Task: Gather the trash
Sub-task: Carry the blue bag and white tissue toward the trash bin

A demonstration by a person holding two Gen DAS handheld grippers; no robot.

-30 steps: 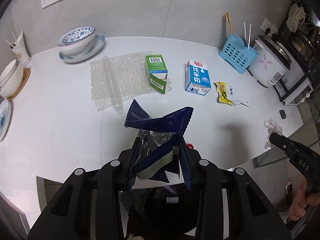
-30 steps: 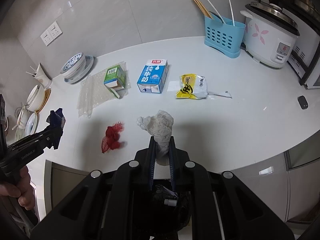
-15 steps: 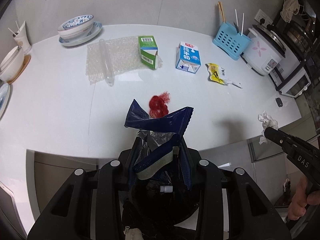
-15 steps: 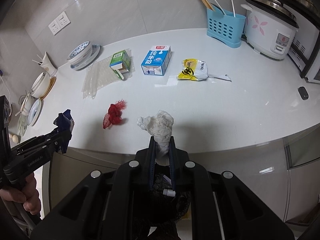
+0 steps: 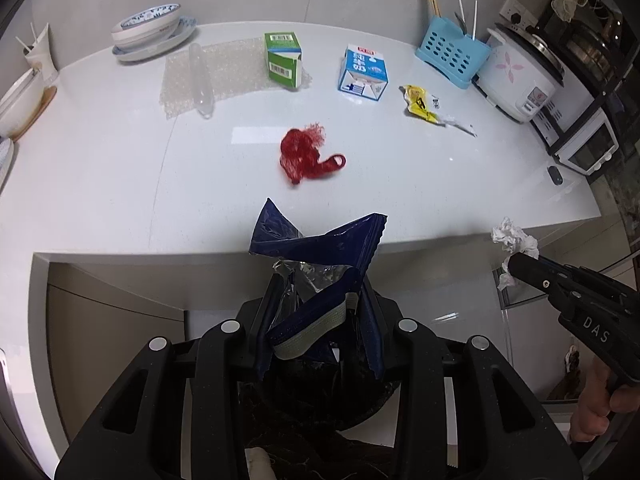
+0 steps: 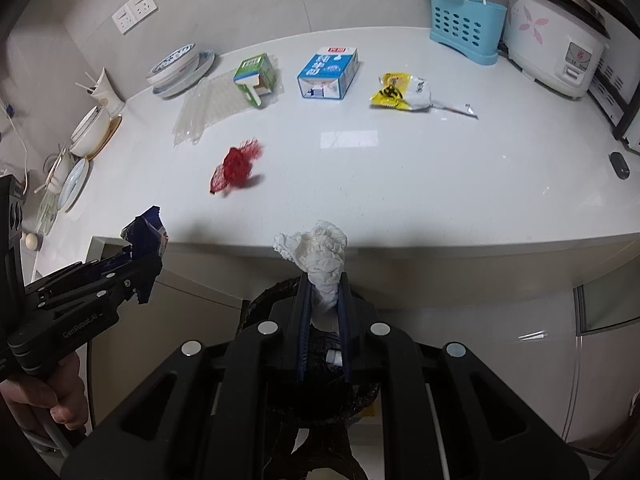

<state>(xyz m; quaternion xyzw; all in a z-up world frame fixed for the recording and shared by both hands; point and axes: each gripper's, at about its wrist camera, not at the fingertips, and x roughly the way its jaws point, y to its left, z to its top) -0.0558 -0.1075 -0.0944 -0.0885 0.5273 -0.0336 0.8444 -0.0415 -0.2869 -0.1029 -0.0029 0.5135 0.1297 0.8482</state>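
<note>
The left tool (image 5: 320, 300) is clamped on a crumpled blue wrapper (image 5: 320, 240), which is held off the front edge of the white surface (image 5: 100, 168). The right tool (image 6: 324, 300) is closed tight on a wad of white tissue (image 6: 320, 256), likewise held just off the front edge. A dark bin (image 6: 320, 360) is seen below both tools, under the surface edge.

Trash left on the surface: a red net (image 5: 306, 154) near the middle; behind it a sheet of bubble wrap (image 5: 224, 72) with a green carton (image 5: 283, 60) lying on its right part; a blue carton (image 5: 364, 74) to the right; a yellow packet (image 5: 420, 104) further right. These items are untouched by either tool.

Bowls (image 5: 146, 26) are stacked at the rear left. A blue caddy (image 5: 452, 56) and a rice cooker (image 5: 524, 76) are noted at the rear right.
</note>
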